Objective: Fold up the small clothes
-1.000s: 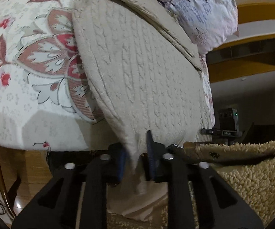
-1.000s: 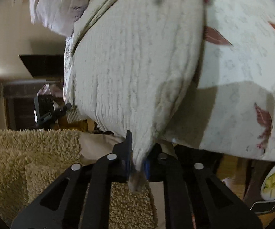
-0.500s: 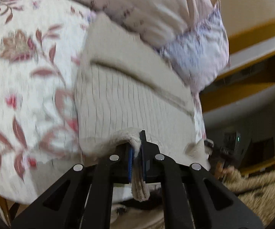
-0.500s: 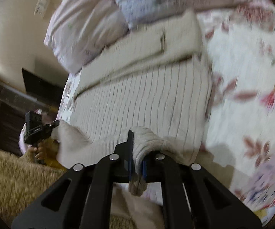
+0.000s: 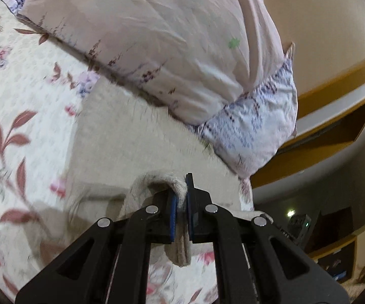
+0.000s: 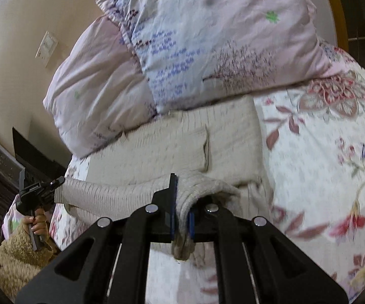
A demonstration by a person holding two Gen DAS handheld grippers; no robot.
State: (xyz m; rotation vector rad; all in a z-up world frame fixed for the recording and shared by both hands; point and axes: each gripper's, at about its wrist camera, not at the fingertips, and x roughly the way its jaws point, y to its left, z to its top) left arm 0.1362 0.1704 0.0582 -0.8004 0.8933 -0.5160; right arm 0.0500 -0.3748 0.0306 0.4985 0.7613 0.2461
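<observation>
Sweater (image 5: 132, 152) cloth — a beige knit — is pinched in both tools. The left hand-held gripper (image 5: 181, 215) has its blue pads (image 5: 173, 217) pressed together on a bunched fold of the knit, with a short tail of the fabric hanging below the jaws. The right hand-held gripper (image 6: 181, 217) is likewise clamped tight on a thick roll of the same garment, and a stub of cloth droops under its pads (image 6: 191, 224).

Between the two grips the lifted hem runs as a ribbed band: in the right wrist view it stretches leftward to the other gripper, which a hand (image 6: 37, 225) in a fuzzy tan sleeve (image 6: 2, 255) holds at the picture's left edge. Beyond the raised edge, the rest of the sweater (image 6: 172, 149) lies flat on the bed, with a folded-in panel — it seems a sleeve, though blur makes that unsure — lying across its upper part.

The bedspread (image 5: 18, 116) under it is cream with red and pink flowers and leaves, visible to the left in the left wrist view and to the right (image 6: 321, 167) in the other. At the far end of the garment, pale pink and lilac pillows (image 5: 162, 45) are piled up, their lower edge touching or overlapping the sweater's top. Past the bed are a cream wall with a switch plate (image 6: 46, 49) and a wooden shelf (image 5: 334, 131).
</observation>
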